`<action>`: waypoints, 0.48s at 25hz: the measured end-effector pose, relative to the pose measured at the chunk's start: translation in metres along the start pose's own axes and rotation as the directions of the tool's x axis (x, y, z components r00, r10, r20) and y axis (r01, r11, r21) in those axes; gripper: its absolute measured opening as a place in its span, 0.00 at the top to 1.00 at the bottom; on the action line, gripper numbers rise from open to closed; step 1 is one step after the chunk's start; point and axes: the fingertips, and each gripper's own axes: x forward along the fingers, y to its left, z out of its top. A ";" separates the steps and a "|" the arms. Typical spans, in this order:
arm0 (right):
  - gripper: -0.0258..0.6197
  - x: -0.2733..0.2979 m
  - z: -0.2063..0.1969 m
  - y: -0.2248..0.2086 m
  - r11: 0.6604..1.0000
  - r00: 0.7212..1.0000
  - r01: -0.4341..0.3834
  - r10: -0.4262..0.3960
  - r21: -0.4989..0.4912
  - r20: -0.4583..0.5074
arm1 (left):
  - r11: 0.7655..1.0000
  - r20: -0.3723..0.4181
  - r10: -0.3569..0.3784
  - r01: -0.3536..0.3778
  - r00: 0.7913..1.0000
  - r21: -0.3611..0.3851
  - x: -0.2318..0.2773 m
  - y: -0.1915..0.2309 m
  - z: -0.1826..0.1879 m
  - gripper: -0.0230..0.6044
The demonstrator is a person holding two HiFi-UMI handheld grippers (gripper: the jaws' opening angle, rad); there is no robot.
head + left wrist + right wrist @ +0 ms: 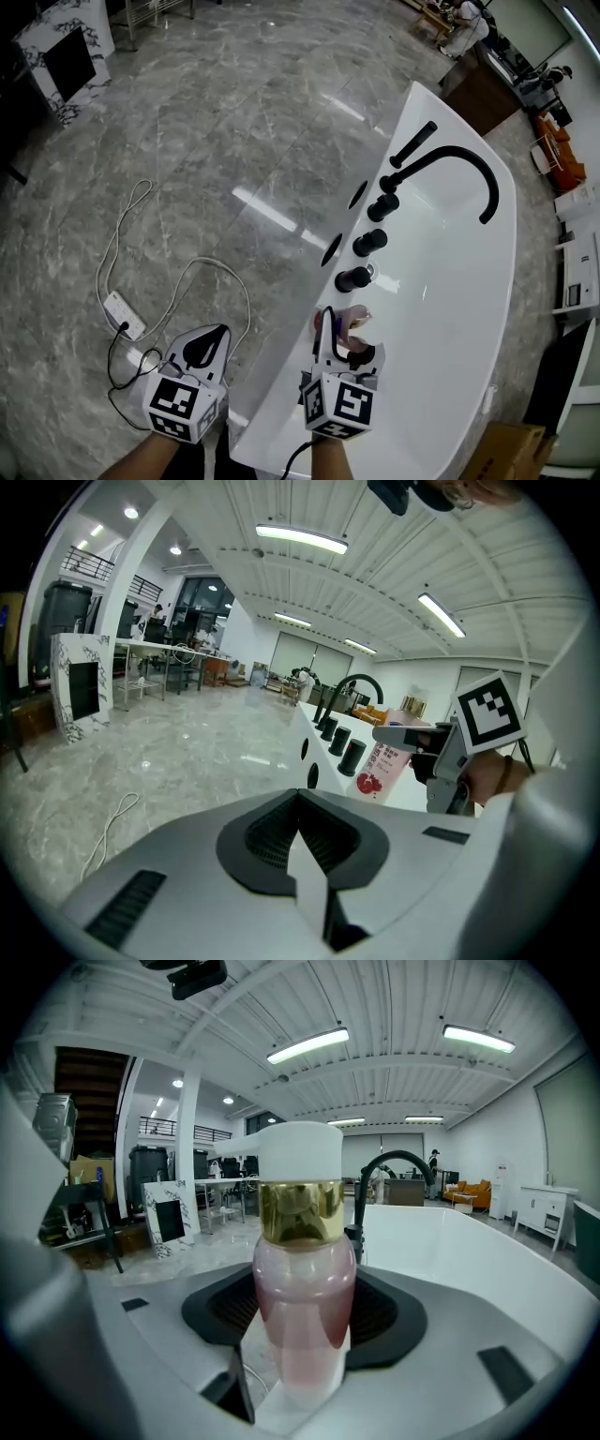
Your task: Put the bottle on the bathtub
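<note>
A pink bottle (343,328) with a gold collar and white cap stands upright between the jaws of my right gripper (345,343), which is shut on it. It hangs over the left rim of the white bathtub (419,117), just before the black knobs; whether it touches the rim is hidden. In the right gripper view the bottle (302,1302) fills the middle, clamped in the right gripper (300,1372), with the bathtub (469,1241) beyond it. My left gripper (208,341) is shut and empty over the floor beside the tub. In the left gripper view, the left gripper (302,841) points past the bottle (382,763).
Three black knobs (369,243), a curved black faucet (461,161) and a hand shower (413,143) line the tub's rim. A white power strip (125,315) with cables lies on the marble floor. A cardboard box (499,456) sits at the lower right, a marble-patterned cabinet (62,52) at the far left.
</note>
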 end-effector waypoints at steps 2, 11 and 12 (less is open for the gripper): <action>0.55 -0.002 -0.003 -0.002 1.000 1.000 0.001 -0.001 -0.019 -0.004 | 1.000 0.004 -0.001 0.001 1.000 0.003 -0.003 0.001 0.004 0.94; 0.51 -0.027 0.007 -0.001 0.999 1.000 0.027 -0.027 -0.020 -0.016 | 1.000 0.007 0.026 -0.026 1.000 -0.013 -0.033 0.011 0.016 0.94; 0.51 -0.032 0.006 -0.001 0.999 0.999 0.033 -0.034 -0.016 -0.021 | 1.000 0.007 0.027 -0.026 1.000 -0.013 -0.037 0.012 0.017 0.94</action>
